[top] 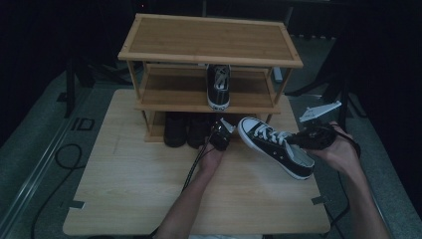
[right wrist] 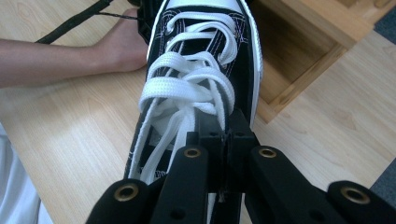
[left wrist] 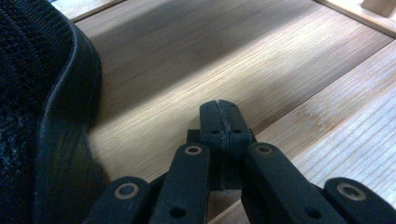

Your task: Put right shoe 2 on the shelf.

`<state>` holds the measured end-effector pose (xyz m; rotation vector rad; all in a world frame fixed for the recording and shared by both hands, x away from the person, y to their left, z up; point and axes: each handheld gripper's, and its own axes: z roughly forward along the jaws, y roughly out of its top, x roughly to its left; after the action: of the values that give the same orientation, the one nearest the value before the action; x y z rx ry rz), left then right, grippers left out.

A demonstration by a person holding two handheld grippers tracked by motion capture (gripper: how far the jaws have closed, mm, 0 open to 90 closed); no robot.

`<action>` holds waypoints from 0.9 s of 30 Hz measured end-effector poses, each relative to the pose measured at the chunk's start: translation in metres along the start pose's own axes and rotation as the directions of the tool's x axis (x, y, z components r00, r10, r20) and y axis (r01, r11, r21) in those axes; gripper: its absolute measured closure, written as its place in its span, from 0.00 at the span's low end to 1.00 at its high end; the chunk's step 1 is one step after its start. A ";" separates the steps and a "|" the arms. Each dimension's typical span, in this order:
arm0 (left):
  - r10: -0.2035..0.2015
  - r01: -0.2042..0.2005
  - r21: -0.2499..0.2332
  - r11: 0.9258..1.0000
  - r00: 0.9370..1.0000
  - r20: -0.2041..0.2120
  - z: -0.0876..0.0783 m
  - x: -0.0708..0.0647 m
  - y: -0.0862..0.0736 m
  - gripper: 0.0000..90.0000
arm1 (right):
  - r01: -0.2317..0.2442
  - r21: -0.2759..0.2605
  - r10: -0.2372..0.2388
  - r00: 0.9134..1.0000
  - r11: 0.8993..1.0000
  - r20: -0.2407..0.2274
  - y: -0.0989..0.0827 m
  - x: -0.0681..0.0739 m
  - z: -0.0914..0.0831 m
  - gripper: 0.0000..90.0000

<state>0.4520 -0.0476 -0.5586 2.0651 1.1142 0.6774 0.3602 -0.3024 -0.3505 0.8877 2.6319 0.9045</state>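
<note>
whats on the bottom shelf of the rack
On the bottom shelf of the rack stand two dark shoes, toes outward. Their backs and the shelf's depth are hidden by the middle shelf and shadow.

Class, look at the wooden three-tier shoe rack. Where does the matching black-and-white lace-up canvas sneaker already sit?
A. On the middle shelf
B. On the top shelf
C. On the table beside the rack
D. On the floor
A: the black-and-white canvas sneaker stands on the wooden rack's middle shelf, toe toward the camera.

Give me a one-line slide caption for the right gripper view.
Right gripper shut on the black sneaker, held above the table beside the shoe rack.
</note>
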 end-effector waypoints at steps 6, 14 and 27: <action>0.006 -0.006 0.007 1.000 1.000 0.005 -0.001 0.001 0.000 1.00 | 0.016 -0.016 -0.017 1.000 1.000 -0.008 0.009 0.003 -0.003 0.99; 0.001 -0.001 0.006 1.000 1.000 -0.007 -0.001 0.001 0.000 1.00 | 0.040 -0.036 -0.040 0.999 0.999 -0.005 0.022 0.007 -0.008 0.99; 0.003 -0.003 0.005 1.000 1.000 -0.011 0.000 0.000 0.000 1.00 | 0.034 -0.084 -0.032 0.999 0.996 0.024 0.044 0.008 -0.015 0.99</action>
<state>0.4518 -0.0471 -0.5585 2.0693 1.1208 0.6893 0.3691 -0.2771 -0.3114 0.8270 2.5609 0.9839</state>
